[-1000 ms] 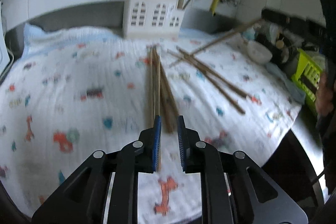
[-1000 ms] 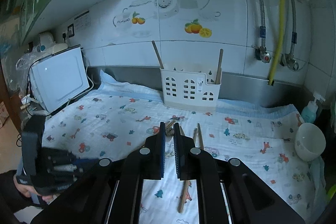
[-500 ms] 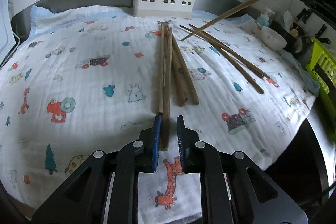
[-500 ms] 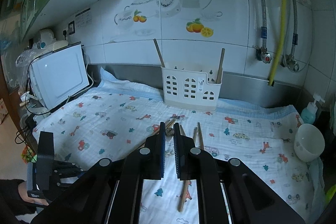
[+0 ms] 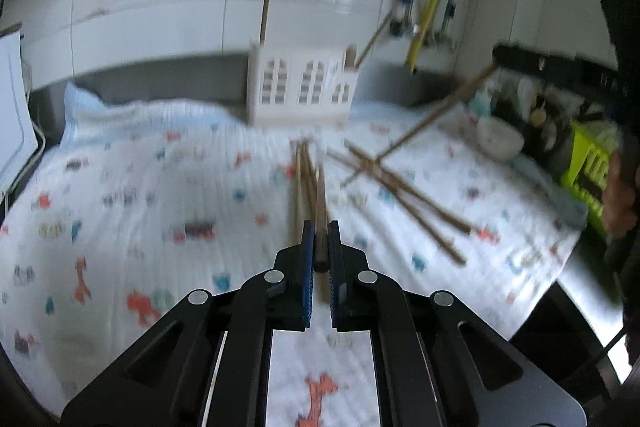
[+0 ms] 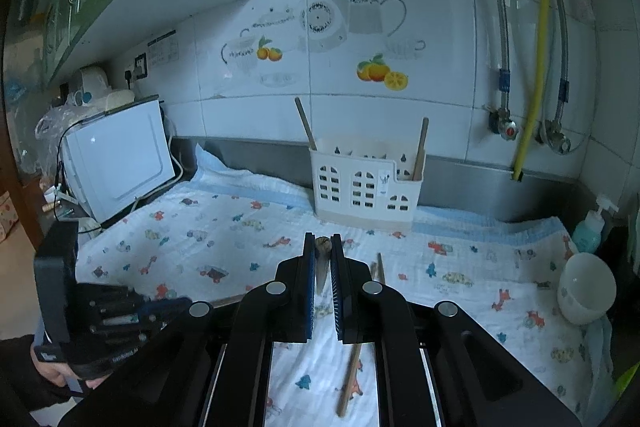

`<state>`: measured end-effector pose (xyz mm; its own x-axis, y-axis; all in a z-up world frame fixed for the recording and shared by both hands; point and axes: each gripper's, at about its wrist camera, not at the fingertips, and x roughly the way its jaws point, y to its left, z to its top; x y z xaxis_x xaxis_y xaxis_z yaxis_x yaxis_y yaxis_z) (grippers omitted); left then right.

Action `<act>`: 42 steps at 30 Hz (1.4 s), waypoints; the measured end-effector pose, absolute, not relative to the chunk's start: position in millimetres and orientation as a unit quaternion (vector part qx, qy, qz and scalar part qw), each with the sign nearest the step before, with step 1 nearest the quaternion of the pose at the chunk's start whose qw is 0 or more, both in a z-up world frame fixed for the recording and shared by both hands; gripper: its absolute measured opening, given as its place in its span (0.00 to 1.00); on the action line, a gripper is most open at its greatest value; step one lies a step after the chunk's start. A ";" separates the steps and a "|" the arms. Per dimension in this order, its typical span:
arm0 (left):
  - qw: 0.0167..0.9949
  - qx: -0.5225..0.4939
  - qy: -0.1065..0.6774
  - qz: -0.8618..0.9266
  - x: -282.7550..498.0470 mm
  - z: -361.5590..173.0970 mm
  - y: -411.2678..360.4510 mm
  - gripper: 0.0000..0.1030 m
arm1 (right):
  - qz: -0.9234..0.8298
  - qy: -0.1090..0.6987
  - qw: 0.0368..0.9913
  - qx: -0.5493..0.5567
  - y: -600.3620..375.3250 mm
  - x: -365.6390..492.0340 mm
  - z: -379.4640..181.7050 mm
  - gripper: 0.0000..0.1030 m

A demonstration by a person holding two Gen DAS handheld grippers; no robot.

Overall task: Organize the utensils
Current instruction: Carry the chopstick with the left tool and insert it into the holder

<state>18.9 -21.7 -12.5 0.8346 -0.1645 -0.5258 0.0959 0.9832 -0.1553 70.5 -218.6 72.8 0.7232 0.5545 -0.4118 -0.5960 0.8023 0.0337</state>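
Left wrist view shows the left claw (image 5: 321,243) clenched on a dark chopstick (image 5: 320,211), whose far end reaches over a loose bundle (image 5: 302,179) on the printed cloth (image 5: 140,195) covering the table. Crossed chopsticks (image 5: 404,195) lie right — white holder (image 5: 300,91) behind. Right claw (image 6: 322,259) grips another chopstick (image 6: 322,259); a bowl (image 6: 586,287) sits nearby.

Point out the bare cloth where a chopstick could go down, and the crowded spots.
Free: the cloth between the white appliance and the holder, and the stretch between the holder and the bowl. Crowded: the middle, where loose chopsticks cross ahead of the left gripper.
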 end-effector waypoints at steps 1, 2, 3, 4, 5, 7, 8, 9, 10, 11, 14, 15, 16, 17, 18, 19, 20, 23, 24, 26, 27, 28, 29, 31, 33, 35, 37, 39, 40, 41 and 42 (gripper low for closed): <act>0.958 -0.062 0.272 -0.070 20.7 -7.6 -21.5 0.04 | 0.311 0.203 0.927 -0.051 -218.0 71.6 75.5 0.07; 0.961 -0.062 0.262 -0.071 22.8 -2.5 -21.7 0.05 | 0.312 0.201 0.927 -0.051 -217.7 72.6 77.8 0.07; 0.962 -0.062 0.255 -0.072 24.2 1.3 -22.3 0.04 | 0.312 0.199 0.928 -0.052 -217.4 73.6 79.9 0.07; 0.963 -0.064 0.250 -0.077 25.6 4.0 -22.4 0.04 | 0.311 0.196 0.928 -0.053 -217.0 75.0 82.9 0.07; 0.964 -0.068 0.244 -0.080 27.5 7.0 -22.2 0.04 | 0.312 0.195 0.928 -0.053 -216.7 76.3 85.3 0.07; 0.965 -0.072 0.236 -0.085 32.6 10.9 -23.2 0.04 | 0.315 0.192 0.928 -0.052 -216.0 79.1 90.2 0.07; 0.966 -0.071 0.234 -0.086 34.4 11.7 -24.4 0.05 | 0.315 0.190 0.928 -0.055 -214.7 81.6 93.6 0.07; 0.966 -0.070 0.235 -0.088 37.6 12.6 -25.0 0.05 | 0.315 0.189 0.928 -0.058 -213.8 83.2 95.6 0.07; 0.965 -0.069 0.236 -0.091 40.4 13.8 -25.4 0.04 | 0.316 0.188 0.928 -0.062 -212.7 86.4 99.0 0.07; 0.965 -0.067 0.236 -0.095 44.4 16.5 -25.1 0.05 | 0.314 0.188 0.928 -0.066 -212.4 89.9 102.2 0.07; 0.965 -0.064 0.235 -0.099 59.2 28.9 -20.0 0.05 | 0.309 0.182 0.930 -0.076 -214.0 103.6 117.4 0.07; 0.964 -0.066 0.234 -0.103 65.5 35.4 -17.1 0.04 | 0.307 0.180 0.931 -0.077 -215.0 107.2 121.7 0.07; 0.964 -0.066 0.232 -0.107 72.3 42.6 -14.2 0.04 | 0.304 0.176 0.933 -0.081 -215.9 113.1 129.9 0.07; 0.965 -0.064 0.230 -0.107 77.1 47.2 -12.2 0.05 | 0.301 0.172 0.934 -0.085 -216.5 118.0 137.5 0.07; 0.966 -0.060 0.229 -0.107 83.6 52.8 -10.3 0.05 | 0.296 0.167 0.936 -0.088 -217.3 123.3 146.2 0.07; 0.966 -0.056 0.228 -0.108 89.6 57.3 -9.1 0.05 | 0.293 0.162 0.938 -0.091 -217.7 127.3 153.1 0.07; 0.966 -0.055 0.227 -0.109 97.0 62.6 -6.8 0.05 | 0.287 0.155 0.940 -0.095 -217.8 132.3 161.5 0.07; 0.967 -0.049 0.224 -0.110 114.0 73.9 -3.1 0.04 | 0.272 0.139 0.947 -0.105 -216.0 148.5 182.7 0.07; 0.967 -0.050 0.223 -0.111 119.3 77.5 -2.1 0.05 | 0.268 0.137 0.948 -0.106 -215.2 153.9 187.6 0.07; 0.968 -0.046 0.219 -0.112 128.3 84.7 -1.6 0.05 | 0.258 0.134 0.950 -0.114 -210.3 169.4 195.7 0.07; 0.969 -0.043 0.217 -0.111 132.1 87.7 -1.8 0.05 | 0.255 0.136 0.950 -0.115 -208.3 176.0 197.2 0.07; 0.969 -0.041 0.215 -0.111 135.0 90.5 -1.9 0.05 | 0.249 0.140 0.951 -0.120 -204.4 185.9 197.1 0.07; 0.970 -0.039 0.213 -0.111 140.1 94.8 -2.1 0.04 | 0.244 0.144 0.951 -0.124 -200.8 193.0 196.4 0.07; 0.971 -0.033 0.209 -0.110 147.4 102.7 -3.5 0.04 | 0.238 0.153 0.950 -0.130 -195.4 210.3 192.0 0.07; 0.972 -0.031 0.204 -0.112 154.7 111.1 -3.9 0.04 | 0.234 0.165 0.949 -0.130 -191.8 225.5 186.6 0.07; 0.974 -0.029 0.194 -0.110 160.9 121.7 -3.7 0.04 | 0.233 0.182 0.946 -0.130 -188.5 243.6 177.9 0.07; 0.977 -0.028 0.183 -0.109 166.0 132.7 -3.6 0.04 | 0.231 0.198 0.944 -0.131 -185.8 257.0 169.2 0.07; 0.980 -0.022 0.168 -0.108 171.3 148.0 -4.6 0.04 | 0.234 0.215 0.939 -0.129 -182.9 269.7 160.3 0.07; 0.981 -0.020 0.162 -0.107 173.7 153.7 -4.5 0.04 | 0.231 0.223 0.938 -0.130 -181.6 276.8 154.5 0.07; 0.982 -0.018 0.154 -0.107 176.9 162.2 -4.7 0.04 | 0.231 0.227 0.937 -0.131 -180.9 281.2 150.5 0.07; 0.984 -0.015 0.145 -0.105 179.9 171.0 -5.0 0.04 | 0.230 0.232 0.936 -0.131 -180.4 285.1 146.6 0.07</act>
<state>179.9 -5.0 171.0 0.9359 -0.2105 -0.2824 0.2021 0.9776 -0.0590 285.1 -180.4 146.7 0.7859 0.3701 -0.4954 -0.4919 0.8596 -0.1381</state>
